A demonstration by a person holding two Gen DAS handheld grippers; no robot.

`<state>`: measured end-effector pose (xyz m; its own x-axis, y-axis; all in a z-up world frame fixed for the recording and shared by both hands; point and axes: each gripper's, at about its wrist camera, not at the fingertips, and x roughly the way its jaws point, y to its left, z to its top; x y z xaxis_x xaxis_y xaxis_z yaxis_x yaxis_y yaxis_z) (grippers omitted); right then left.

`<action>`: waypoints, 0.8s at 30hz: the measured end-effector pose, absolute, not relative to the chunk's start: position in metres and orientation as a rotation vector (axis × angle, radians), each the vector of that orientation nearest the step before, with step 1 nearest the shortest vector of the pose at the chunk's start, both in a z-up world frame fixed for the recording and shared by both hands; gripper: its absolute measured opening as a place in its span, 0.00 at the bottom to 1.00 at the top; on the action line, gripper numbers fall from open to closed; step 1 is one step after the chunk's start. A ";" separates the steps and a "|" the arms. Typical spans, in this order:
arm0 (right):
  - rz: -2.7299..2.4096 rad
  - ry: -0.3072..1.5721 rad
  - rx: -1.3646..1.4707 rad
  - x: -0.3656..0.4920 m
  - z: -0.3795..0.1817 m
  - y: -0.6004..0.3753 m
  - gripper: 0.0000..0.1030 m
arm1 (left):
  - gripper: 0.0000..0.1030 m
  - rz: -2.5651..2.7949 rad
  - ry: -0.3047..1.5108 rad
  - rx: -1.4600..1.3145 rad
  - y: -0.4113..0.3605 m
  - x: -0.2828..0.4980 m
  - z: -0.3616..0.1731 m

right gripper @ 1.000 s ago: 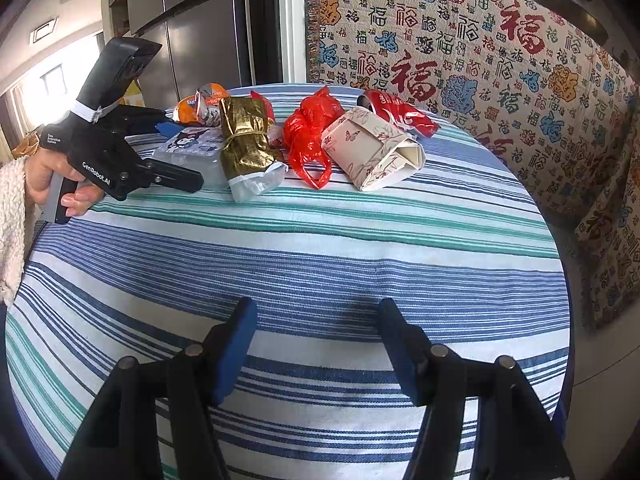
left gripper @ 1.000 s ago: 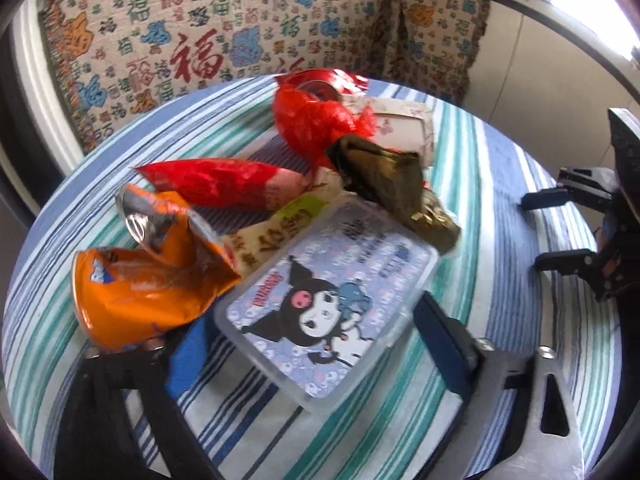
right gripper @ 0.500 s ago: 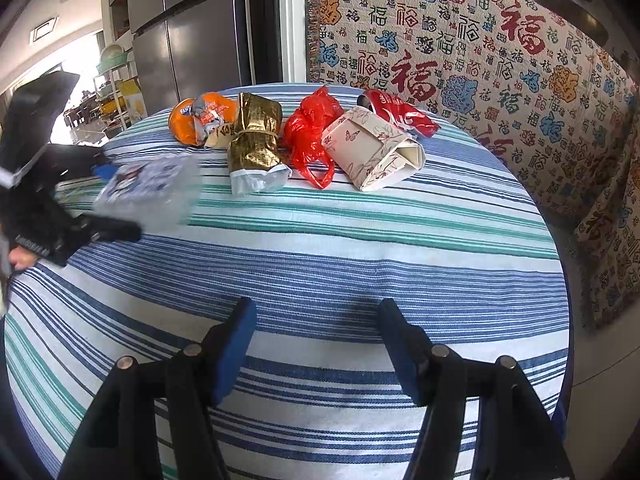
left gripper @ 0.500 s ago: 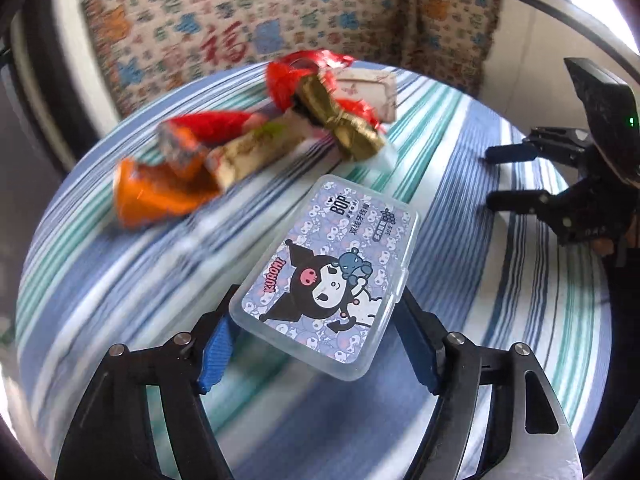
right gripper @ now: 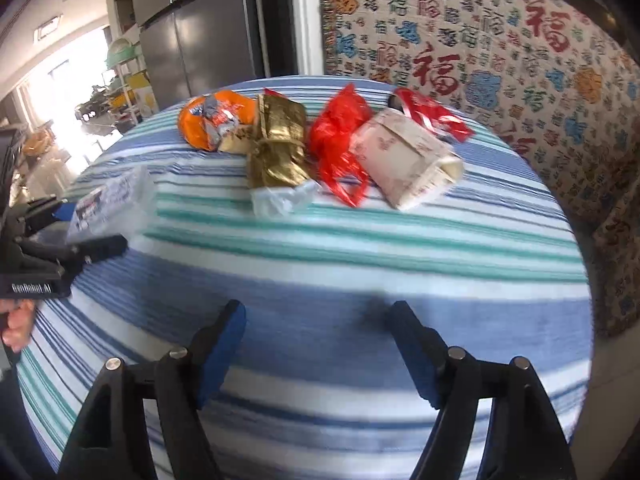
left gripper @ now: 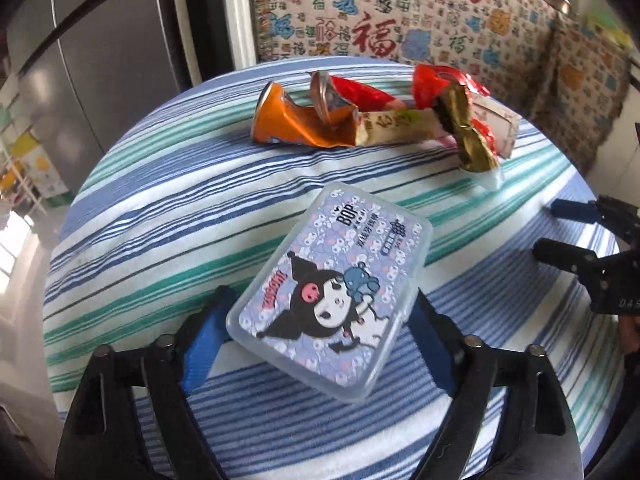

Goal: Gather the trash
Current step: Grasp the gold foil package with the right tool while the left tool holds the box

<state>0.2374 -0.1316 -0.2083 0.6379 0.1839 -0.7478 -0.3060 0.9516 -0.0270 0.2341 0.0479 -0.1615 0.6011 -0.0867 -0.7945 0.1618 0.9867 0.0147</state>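
My right gripper (right gripper: 316, 344) hangs open over the striped tablecloth (right gripper: 360, 248).

Ahead lies a row of trash: orange wrapper (right gripper: 200, 124), gold bag (right gripper: 280, 148), red plastic bag (right gripper: 340, 140), paper box (right gripper: 404, 164). At far left my left gripper (right gripper: 60, 240) clamps a plastic case (right gripper: 112, 204).

Right wrist view is motion-blurred: plastic case (right gripper: 114, 206) in the left claw (right gripper: 86, 228) reads as a smear, print illegible; left claw body cut by the frame edge. In the left wrist view the case (left gripper: 332, 300) covers both blue pads (left gripper: 200, 344) at the contact faces. Right claw (left gripper: 568, 232) is cut off at the right edge. Paper box (left gripper: 498, 128) mostly hidden behind gold wrapper (left gripper: 468, 132). Desk (left gripper: 160, 208) near edge out of frame.
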 end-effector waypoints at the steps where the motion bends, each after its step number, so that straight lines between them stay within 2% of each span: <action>1: 0.273 0.838 -0.175 0.246 -0.209 -0.125 0.79 | 0.92 -0.138 0.921 0.082 0.048 0.236 -0.162; 4: 0.279 0.858 -0.195 0.275 -0.207 -0.110 0.79 | 0.99 -0.122 0.933 0.080 0.047 0.244 -0.164; 10: 0.266 0.820 -0.237 0.310 -0.201 -0.085 0.76 | 1.00 -0.109 0.938 0.068 0.048 0.251 -0.166; 11: 0.265 0.807 -0.245 0.311 -0.201 -0.083 0.59 | 1.00 -0.107 0.938 0.068 0.048 0.251 -0.165; 12: 0.273 0.811 -0.250 0.312 -0.201 -0.081 0.47 | 1.00 -0.105 0.937 0.068 0.047 0.250 -0.165; 13: 0.297 0.813 -0.237 0.311 -0.200 -0.081 0.29 | 1.00 -0.104 0.937 0.067 0.047 0.251 -0.165; 18: 0.402 0.867 -0.232 0.277 -0.196 -0.093 0.30 | 1.00 -0.087 0.936 0.058 0.048 0.252 -0.164; 21: 0.434 0.864 -0.215 0.248 -0.197 -0.112 0.33 | 1.00 -0.035 0.936 0.031 0.053 0.259 -0.164; 22: 0.409 0.845 -0.209 0.241 -0.198 -0.119 0.43 | 1.00 -0.022 0.936 0.024 0.054 0.262 -0.164; 23: 0.383 0.832 -0.206 0.238 -0.199 -0.124 0.61 | 1.00 -0.007 0.936 0.016 0.055 0.265 -0.164; 24: 0.346 0.822 -0.202 0.236 -0.201 -0.128 0.69 | 1.00 0.004 0.937 0.011 0.056 0.268 -0.165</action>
<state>0.2361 -0.1281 -0.2007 0.6291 0.2220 -0.7450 -0.3768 0.9253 -0.0425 0.2680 0.0560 -0.1646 0.5924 0.0083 -0.8056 0.0010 0.9999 0.0110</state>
